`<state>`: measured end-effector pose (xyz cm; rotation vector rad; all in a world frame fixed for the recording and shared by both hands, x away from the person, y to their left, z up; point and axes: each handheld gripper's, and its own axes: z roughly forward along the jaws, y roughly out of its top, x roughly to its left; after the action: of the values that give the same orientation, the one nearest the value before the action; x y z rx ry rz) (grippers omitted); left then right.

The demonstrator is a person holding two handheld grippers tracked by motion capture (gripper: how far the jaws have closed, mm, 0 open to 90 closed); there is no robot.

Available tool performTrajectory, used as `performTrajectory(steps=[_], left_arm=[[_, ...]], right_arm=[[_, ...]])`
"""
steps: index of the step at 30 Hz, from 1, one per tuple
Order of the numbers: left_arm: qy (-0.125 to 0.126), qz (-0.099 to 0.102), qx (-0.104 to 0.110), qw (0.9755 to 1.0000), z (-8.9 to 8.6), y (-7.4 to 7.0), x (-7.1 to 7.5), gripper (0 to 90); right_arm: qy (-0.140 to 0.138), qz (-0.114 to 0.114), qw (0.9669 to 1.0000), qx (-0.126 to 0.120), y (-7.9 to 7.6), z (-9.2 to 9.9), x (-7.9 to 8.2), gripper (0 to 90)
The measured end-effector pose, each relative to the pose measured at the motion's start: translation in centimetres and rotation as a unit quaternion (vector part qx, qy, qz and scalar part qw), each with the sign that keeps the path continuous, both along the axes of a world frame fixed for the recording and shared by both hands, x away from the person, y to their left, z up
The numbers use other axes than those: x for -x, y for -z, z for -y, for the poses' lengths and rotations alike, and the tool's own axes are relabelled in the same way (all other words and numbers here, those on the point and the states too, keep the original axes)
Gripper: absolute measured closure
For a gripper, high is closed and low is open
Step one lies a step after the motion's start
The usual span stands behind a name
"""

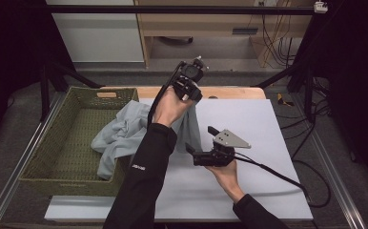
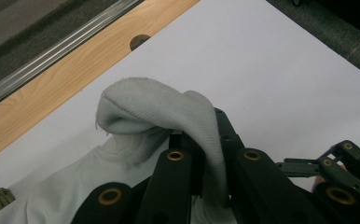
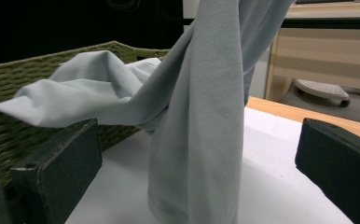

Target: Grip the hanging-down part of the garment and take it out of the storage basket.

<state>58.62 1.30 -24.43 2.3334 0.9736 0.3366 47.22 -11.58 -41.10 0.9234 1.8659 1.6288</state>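
Black sleeve [image 1: 141,176], tiny unreadable logo

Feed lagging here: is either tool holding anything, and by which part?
The left tool pinches the grey garment by a bunched edge fold; the right tool is open, holding nothing.

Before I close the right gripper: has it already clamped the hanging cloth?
No, in the right gripper view its fingers stand wide apart, with the grey cloth hanging free between them and touching neither.

Far side: grey floor [image 1: 230,61], a white cabinet [image 1: 96,33] at left, a wooden desk [image 1: 220,21] with hanging cables [image 1: 272,38] at right; dark surroundings.
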Motion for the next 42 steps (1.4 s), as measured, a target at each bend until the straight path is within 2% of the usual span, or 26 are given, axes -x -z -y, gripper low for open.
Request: performTrajectory(steps=[2,3,7,11,13,15,16,18,19,22,25,26,27,30,35,36,38,39,40,42], left_arm=[[0.000,0.001,0.005,1.0000,-0.1,-0.1,0.0,86.1],[-0.001,0.002,0.003,1.0000,-0.1,-0.1,0.0,86.1],[0.002,0.000,0.000,1.0000,0.0,0.0,0.0,86.1],[0.002,0.002,-0.004,1.0000,0.1,-0.1,0.1,86.1],[0.003,0.003,-0.002,1.0000,0.1,-0.1,0.2,86.1],[0.003,0.000,-0.003,1.0000,0.1,-0.1,0.2,86.1],[0.004,0.000,-0.005,1.0000,0.1,-0.1,0.2,86.1],[0.005,0.000,-0.009,1.0000,0.1,-0.2,0.3,86.1],[0.005,0.002,-0.009,0.9999,0.1,-0.3,0.3,86.1],[0.007,0.003,-0.012,0.9999,0.1,-0.5,0.4,86.1],[0.007,0.002,-0.014,0.9999,0.1,-0.4,0.5,86.1],[0.007,0.002,-0.014,0.9999,0.1,-0.4,0.5,86.1],[0.008,0.003,-0.015,0.9999,0.1,-0.4,0.5,86.1],[0.009,0.001,-0.015,0.9998,0.1,-0.3,0.4,86.1],[0.007,0.000,-0.016,0.9999,0.0,-0.2,0.4,86.1],[0.005,0.002,-0.016,0.9999,0.0,-0.1,0.4,86.1],[0.008,0.002,-0.022,0.9997,-0.1,-0.1,0.4,86.1],[0.006,0.002,-0.020,0.9998,-0.2,-0.1,0.4,86.1],[0.005,0.002,-0.018,0.9998,-0.3,-0.1,0.4,86.1],[0.005,0.002,-0.017,0.9998,-0.4,-0.2,0.4,86.1]], right_arm=[[0.004,0.002,1.0000,0.004,0.2,-0.4,-0.4,0.8],[0.004,-0.005,1.0000,-0.003,0.2,-0.6,-0.5,0.8],[0.006,0.005,0.9999,0.014,0.6,-1.2,-1.5,0.9],[0.009,-0.002,0.9999,0.012,0.7,-2.4,-2.2,1.0],[0.005,-0.013,0.9999,-0.004,0.7,-2.9,-2.4,1.4],[0.005,-0.002,0.9999,0.011,0.8,-3.2,-3.1,1.5],[0.005,-0.009,0.9999,0.009,0.8,-3.5,-3.2,1.7],[-0.003,-0.005,0.9999,0.010,0.9,-4.0,-3.6,2.5],[-0.004,-0.019,0.9998,0.003,0.9,-4.2,-3.6,2.9],[-0.007,-0.026,0.9996,0.008,1.2,-4.8,-4.2,4.8],[-0.013,-0.033,0.9994,0.002,1.4,-5.4,-4.5,9.5],[-0.013,-0.034,0.9993,0.005,1.4,-5.6,-4.6,11.7],[-0.021,-0.026,0.9994,0.004,1.5,-5.7,-4.8,14.3],[-0.020,-0.031,0.9993,0.003,1.6,-6.2,-5.1,23.7],[-0.030,-0.031,0.9991,0.006,1.6,-6.6,-5.2,49.5],[-0.026,-0.038,0.9989,0.006,1.6,-6.8,-5.1,54.9],[-0.036,-0.028,0.9989,0.007,1.6,-6.7,-5.2,69.7],[-0.040,-0.029,0.9988,0.003,1.6,-6.7,-5.2,75.4],[-0.036,-0.036,0.9987,0.010,1.4,-6.6,-5.1,80.4],[-0.036,-0.045,0.9983,0.007,1.2,-6.6,-5.1,82.7]])
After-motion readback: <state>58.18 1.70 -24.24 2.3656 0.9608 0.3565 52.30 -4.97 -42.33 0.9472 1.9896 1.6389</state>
